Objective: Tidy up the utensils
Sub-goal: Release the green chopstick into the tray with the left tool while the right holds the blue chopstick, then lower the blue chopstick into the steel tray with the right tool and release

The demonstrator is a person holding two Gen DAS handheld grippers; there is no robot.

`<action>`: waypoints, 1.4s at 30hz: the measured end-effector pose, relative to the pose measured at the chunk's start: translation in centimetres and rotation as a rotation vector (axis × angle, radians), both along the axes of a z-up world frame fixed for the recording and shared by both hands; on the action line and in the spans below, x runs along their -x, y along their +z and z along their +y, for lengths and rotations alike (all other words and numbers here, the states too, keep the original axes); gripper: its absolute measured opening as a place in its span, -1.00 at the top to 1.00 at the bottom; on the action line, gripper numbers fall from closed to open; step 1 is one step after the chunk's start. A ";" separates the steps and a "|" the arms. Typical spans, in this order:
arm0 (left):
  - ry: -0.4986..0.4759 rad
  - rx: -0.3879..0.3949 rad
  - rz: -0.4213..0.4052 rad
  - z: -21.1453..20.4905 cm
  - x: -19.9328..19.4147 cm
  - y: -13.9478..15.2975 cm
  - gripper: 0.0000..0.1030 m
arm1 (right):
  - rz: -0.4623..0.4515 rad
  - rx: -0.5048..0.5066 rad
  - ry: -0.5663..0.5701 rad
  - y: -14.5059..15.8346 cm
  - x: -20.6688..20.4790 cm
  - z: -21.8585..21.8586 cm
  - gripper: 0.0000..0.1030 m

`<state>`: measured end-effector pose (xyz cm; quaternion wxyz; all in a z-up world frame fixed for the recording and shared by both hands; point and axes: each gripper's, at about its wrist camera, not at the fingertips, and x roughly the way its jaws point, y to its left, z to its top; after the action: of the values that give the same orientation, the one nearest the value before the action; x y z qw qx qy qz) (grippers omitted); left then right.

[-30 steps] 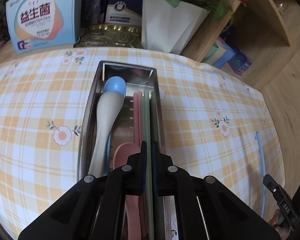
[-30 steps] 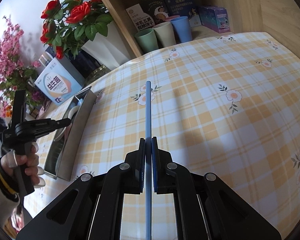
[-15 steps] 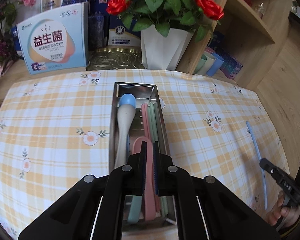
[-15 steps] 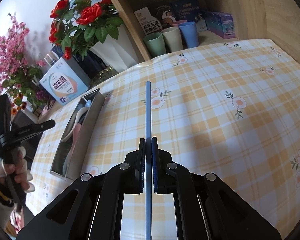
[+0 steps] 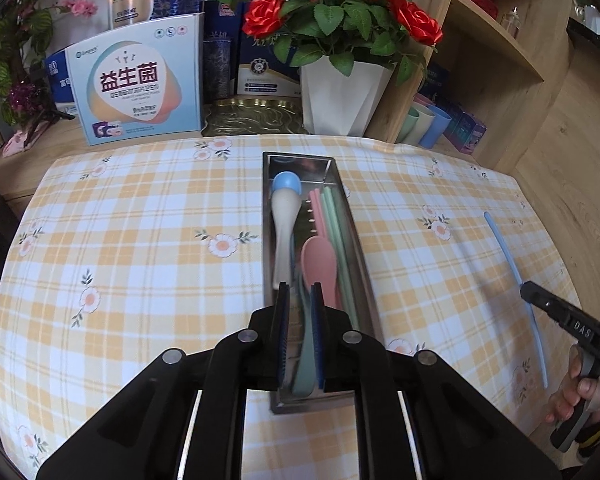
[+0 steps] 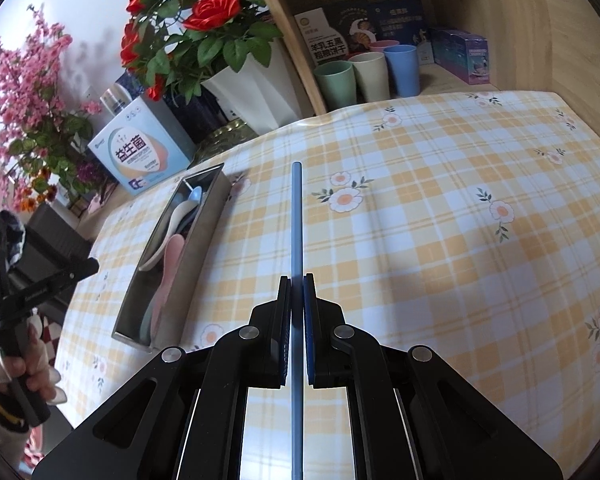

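One steel tray (image 5: pixel 362 268) at frame centre holds two spoons fully seen, a white-handled blue one (image 5: pixel 285 216) and a pink one (image 5: pixel 319 266), plus two pink chopsticks (image 5: pixel 317 216) and two green chopsticks (image 5: pixel 336 224). One blue chopstick (image 6: pixel 296 220) is separate. On the shelf, upper right, four cups (image 6: pixel 366 74): green, cream, blue, pink.

Home: checked tablecloth (image 5: pixel 148 248), roses (image 5: pixel 332 4).
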<state>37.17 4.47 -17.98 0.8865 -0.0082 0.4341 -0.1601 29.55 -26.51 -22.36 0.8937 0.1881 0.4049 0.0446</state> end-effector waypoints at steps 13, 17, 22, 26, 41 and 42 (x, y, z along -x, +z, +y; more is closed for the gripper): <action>0.061 0.025 -0.025 4.1 1.4 -0.6 -0.59 | 0.058 -0.020 0.057 1.2 -4.8 5.3 0.89; 0.091 0.031 -0.027 5.4 1.4 -0.4 -0.88 | 0.100 -0.056 0.068 1.0 -7.4 7.9 0.89; 0.128 0.000 -0.025 6.9 1.5 -0.7 -0.88 | 0.140 -0.068 0.087 0.6 -10.2 11.7 0.89; 0.142 -0.028 -0.040 7.6 1.8 -0.9 -0.88 | 0.167 -0.037 0.085 0.2 -11.9 13.8 0.89; 0.146 0.048 -0.051 8.8 2.1 -1.2 -0.88 | 0.273 -0.072 -0.016 -2.8 -15.0 14.8 0.88; 0.147 0.051 -0.051 8.8 2.1 -1.2 -0.88 | 0.278 -0.090 -0.023 -3.0 -15.0 14.7 0.88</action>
<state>35.07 13.25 -19.20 0.9060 -0.0587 0.4055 -0.1059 44.55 -11.82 -25.35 0.8200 0.2370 0.5204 0.0258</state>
